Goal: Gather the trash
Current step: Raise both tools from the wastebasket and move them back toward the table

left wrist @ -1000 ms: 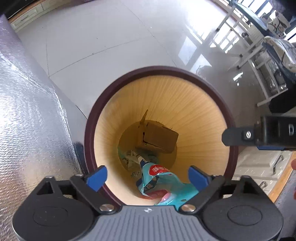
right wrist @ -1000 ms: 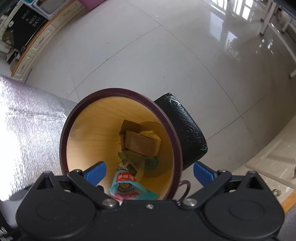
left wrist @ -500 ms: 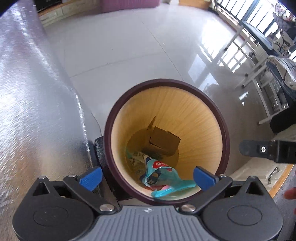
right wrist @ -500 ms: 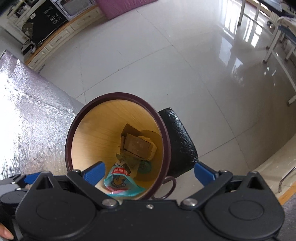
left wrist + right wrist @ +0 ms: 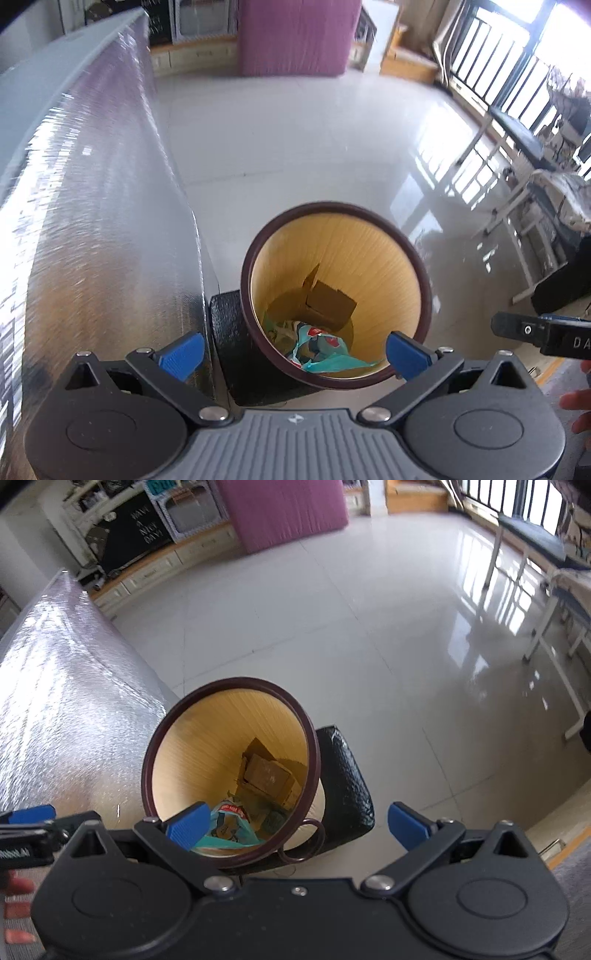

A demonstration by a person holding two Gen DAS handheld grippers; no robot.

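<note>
Left wrist view: the left gripper (image 5: 293,349) is seen held above the round bin (image 5: 334,295), pointing steeply down, jaws spread wide with nothing between the blue pads (image 5: 183,349). No contact with the bin is noted.

Right wrist view: the right gripper (image 5: 295,825) is likewise spread wide and empty, with the bin (image 5: 229,771) seen below and to its left side.

Trash location: a brown cardboard box (image 5: 330,304) is lying at the bottom of the bin, flap raised, and a teal snack wrapper (image 5: 325,350) with a red label is resting against the near inner wall. Some further paper scraps are seen under the wrapper; they cannot be identified. Both items are fully inside the rim, so this deposit is judged complete.

Placement notes: the bin is set just beside the foil-covered surface (image 5: 92,229), with a black textured object (image 5: 236,350) touching its outer wall on the near side. A short carry from surface edge to bin mouth is probably the reason for this arrangement. The wide mouth and tapered yellow interior would let dropped items slide to the base.

A fingertip of the person's hand (image 5: 576,406) is visible at the right edge. The tiled floor (image 5: 295,147) around the bin shows no loose trash in view.
</note>
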